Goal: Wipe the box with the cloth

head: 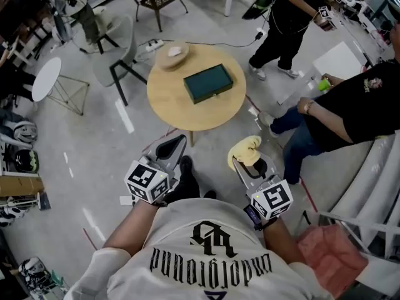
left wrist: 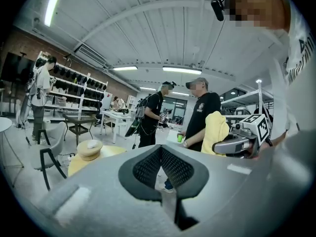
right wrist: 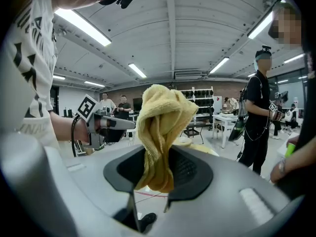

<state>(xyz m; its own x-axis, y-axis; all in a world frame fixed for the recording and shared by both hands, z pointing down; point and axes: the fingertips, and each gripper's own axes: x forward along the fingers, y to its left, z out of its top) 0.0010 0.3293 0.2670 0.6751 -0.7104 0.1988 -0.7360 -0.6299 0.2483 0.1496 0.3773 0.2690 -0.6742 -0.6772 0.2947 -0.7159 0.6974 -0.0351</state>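
A round, light wooden table (head: 181, 108) stands on a grey concrete floor (head: 106, 149). At its far-left edge sits a small round wooden dish (head: 172, 56) holding something white. A grey shell chair with black legs (head: 119, 64) stands just left of the table, with a white power strip (head: 152, 44) on the floor beside it. Further left is a white round side table on wire legs (head: 46, 79). To the right, a person in black clothes (head: 284, 20) stands. A seated person in a black T-shirt and blue jeans (head: 350, 108) is near a small bright green cup (head: 323, 84). Pink fabric (head: 331, 255) lies at lower right.
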